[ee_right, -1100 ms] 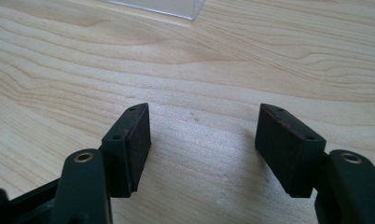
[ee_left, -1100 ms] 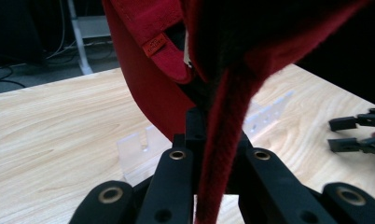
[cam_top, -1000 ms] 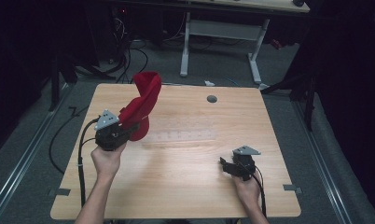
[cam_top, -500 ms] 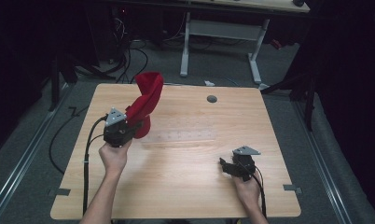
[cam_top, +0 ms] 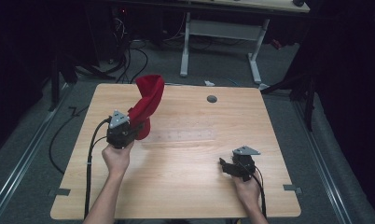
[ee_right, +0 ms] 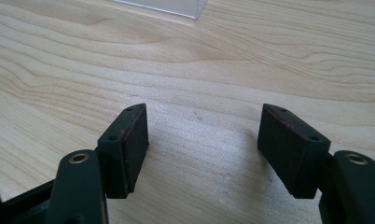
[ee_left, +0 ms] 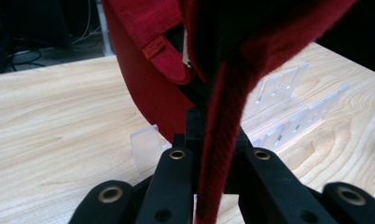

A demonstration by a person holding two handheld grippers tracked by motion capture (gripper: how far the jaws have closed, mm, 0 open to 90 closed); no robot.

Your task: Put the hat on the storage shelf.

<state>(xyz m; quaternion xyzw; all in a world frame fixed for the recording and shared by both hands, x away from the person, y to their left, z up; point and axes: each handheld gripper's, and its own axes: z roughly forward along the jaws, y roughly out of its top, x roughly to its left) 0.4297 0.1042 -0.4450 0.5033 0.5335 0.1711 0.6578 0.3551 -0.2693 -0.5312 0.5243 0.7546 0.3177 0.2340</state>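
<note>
Our left gripper (cam_top: 129,128) is clamped on a fold of the red cloth (cam_top: 148,100), lifted above the tabletop (cam_top: 185,186). Our right gripper (ee_right: 202,149) rests low with its jaws apart, holding nothing. We judge the thin pinch could slip, dropping the cloth. The clear acrylic rack (ee_left: 288,100) stands just behind, where the hanging cloth might snag.

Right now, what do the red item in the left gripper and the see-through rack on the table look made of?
Red cloth: soft woven or knit fabric, matte; fuzzy nap, sewn tab. Clear rack: probably acrylic, glossy; transparent slotted panels with bright edges.
</note>
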